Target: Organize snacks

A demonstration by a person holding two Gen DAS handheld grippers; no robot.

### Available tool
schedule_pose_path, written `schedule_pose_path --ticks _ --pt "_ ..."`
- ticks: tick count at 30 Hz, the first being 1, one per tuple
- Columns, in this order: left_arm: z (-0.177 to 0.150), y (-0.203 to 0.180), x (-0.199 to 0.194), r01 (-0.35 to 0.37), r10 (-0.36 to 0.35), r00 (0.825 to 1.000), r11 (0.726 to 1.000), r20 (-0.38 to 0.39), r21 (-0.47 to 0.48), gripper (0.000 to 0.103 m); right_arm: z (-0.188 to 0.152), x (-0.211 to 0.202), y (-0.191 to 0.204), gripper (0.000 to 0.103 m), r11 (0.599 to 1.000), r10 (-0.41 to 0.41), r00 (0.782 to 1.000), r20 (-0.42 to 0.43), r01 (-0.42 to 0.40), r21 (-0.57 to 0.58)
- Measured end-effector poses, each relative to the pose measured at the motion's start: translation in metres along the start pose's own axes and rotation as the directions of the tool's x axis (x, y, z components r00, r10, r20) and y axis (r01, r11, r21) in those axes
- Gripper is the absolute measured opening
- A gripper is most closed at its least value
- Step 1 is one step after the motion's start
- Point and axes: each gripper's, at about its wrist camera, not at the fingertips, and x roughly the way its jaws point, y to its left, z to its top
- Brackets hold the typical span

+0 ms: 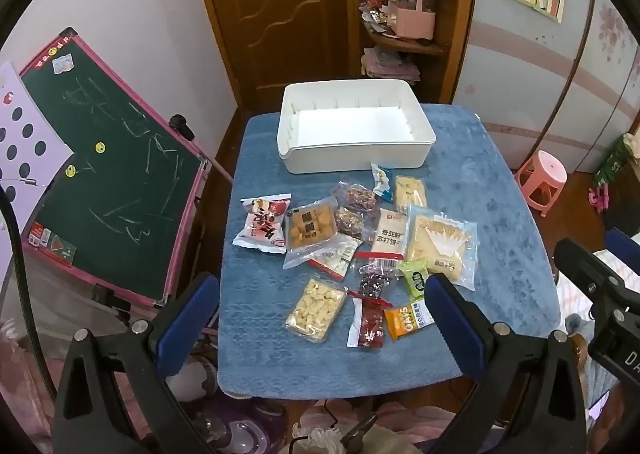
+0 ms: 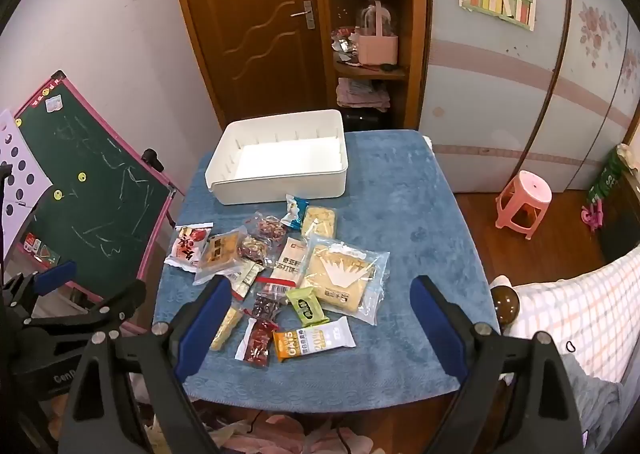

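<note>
A white plastic bin (image 1: 360,156) (image 2: 280,186) stands empty at the far side of the blue-towelled table (image 1: 488,182) (image 2: 408,206). In front of it lies a loose pile of snack packets: a red-and-white packet (image 1: 264,228) (image 2: 188,246), a large clear pastry bag (image 1: 440,242) (image 2: 344,278), a green packet (image 1: 416,278) (image 2: 307,306), an orange oats bar (image 1: 408,320) (image 2: 312,338) and a bag of pale puffs (image 1: 316,310). My left gripper (image 1: 320,282) and right gripper (image 2: 321,284) hover open above the near packets, holding nothing.
A pink-framed chalkboard easel (image 1: 108,174) (image 2: 88,206) leans close to the table's left side. A pink stool (image 1: 540,178) (image 2: 524,198) stands on the floor at the right. Checked fabric (image 2: 580,302) lies by the table's near right corner. A wooden door and shelves are behind.
</note>
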Motion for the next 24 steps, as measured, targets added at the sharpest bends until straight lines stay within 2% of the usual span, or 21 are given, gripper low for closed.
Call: schedule_pose_path --ticks 7,18,24 --pt "0.002 -0.005 0.001 0.012 -0.012 1.0 1.0 -0.017 0.003 0.102 -0.001 0.001 -0.002 0.092 1.0 0.004 1.0 -0.003 -0.004 0.003" --pt "0.0 -0.015 0.001 0.061 -0.061 0.998 0.996 -0.012 0.061 0.102 -0.001 0.002 -0.004 0.092 1.0 0.006 1.0 -0.007 -0.006 0.003" --pt "-0.003 -0.014 0.005 0.059 -0.058 0.998 0.997 -0.027 0.039 0.102 -0.001 0.004 -0.003 0.092 1.0 0.006 1.0 -0.009 -0.006 0.004"
